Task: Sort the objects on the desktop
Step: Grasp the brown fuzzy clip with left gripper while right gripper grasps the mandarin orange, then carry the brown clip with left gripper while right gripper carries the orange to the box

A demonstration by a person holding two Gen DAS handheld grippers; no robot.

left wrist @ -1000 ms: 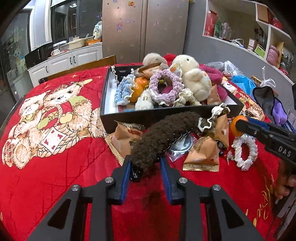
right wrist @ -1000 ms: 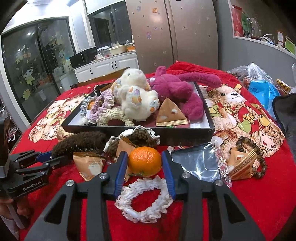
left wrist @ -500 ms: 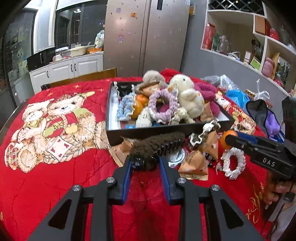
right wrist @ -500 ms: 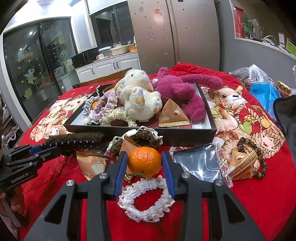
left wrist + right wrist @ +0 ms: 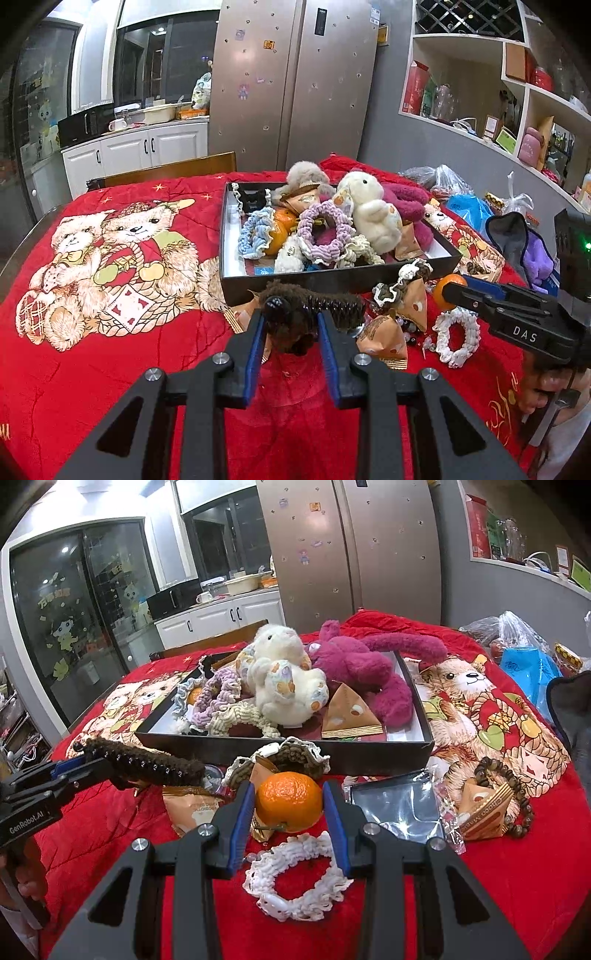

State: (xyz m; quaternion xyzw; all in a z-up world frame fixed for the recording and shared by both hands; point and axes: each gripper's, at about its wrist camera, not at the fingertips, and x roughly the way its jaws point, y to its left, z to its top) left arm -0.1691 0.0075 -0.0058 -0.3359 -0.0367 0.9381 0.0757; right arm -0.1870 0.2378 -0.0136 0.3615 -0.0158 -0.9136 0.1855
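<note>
Gripping one brown fuzzy hair clip (image 5: 314,306) in left claw (image 5: 290,325), right claw (image 5: 289,805) pinching one orange (image 5: 288,800), one black tray (image 5: 369,761) behind.

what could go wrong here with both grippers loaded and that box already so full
The left gripper holds the long brown fuzzy hair clip only by one end, so it may swing or slip out. The right gripper holds a round orange that could roll free. The black box is heaped with plush toys, so added items may tumble off.
</note>
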